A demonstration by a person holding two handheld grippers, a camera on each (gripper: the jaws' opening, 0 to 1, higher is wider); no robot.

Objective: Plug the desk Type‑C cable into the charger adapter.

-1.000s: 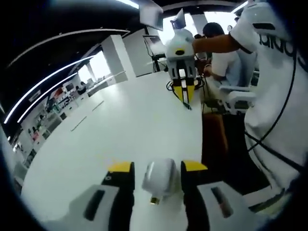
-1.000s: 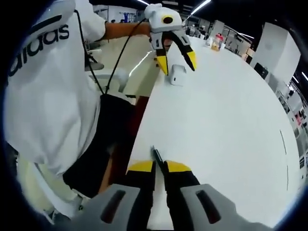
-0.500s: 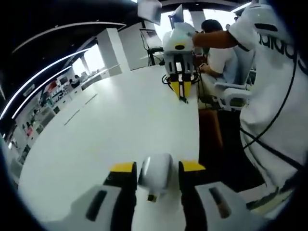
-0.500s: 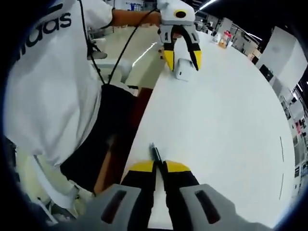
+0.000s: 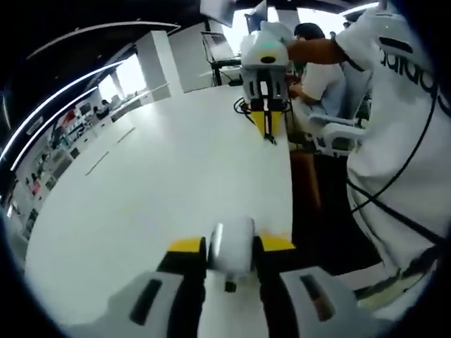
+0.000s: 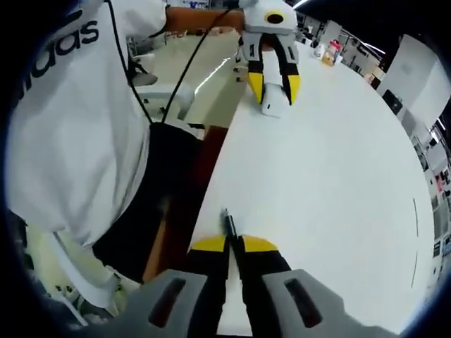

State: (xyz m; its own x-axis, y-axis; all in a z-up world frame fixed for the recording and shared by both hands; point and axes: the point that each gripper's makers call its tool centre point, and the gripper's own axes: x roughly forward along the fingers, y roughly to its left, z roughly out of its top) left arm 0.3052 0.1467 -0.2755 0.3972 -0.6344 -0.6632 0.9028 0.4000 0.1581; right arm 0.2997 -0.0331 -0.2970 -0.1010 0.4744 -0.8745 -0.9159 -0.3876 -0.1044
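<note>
jaws of the left gripper [image 5: 230,248] are closed snugly on the white charger adapter [image 5: 232,243], which sits on the white desk [image 5: 176,176] near its edge; a small dark nub shows at the adapter's near end, though i cannot tell if it is the port. clamping the block this way probably steadies it for the plug. right gripper [image 6: 233,243] has its jaws pinched narrow on the type-c cable plug [image 6: 228,222], the dark tip sticking out past the yellow pads so it can lead into a socket. the two grippers sit well apart along the desk edge, facing each other, so the plug is not yet in
</note>
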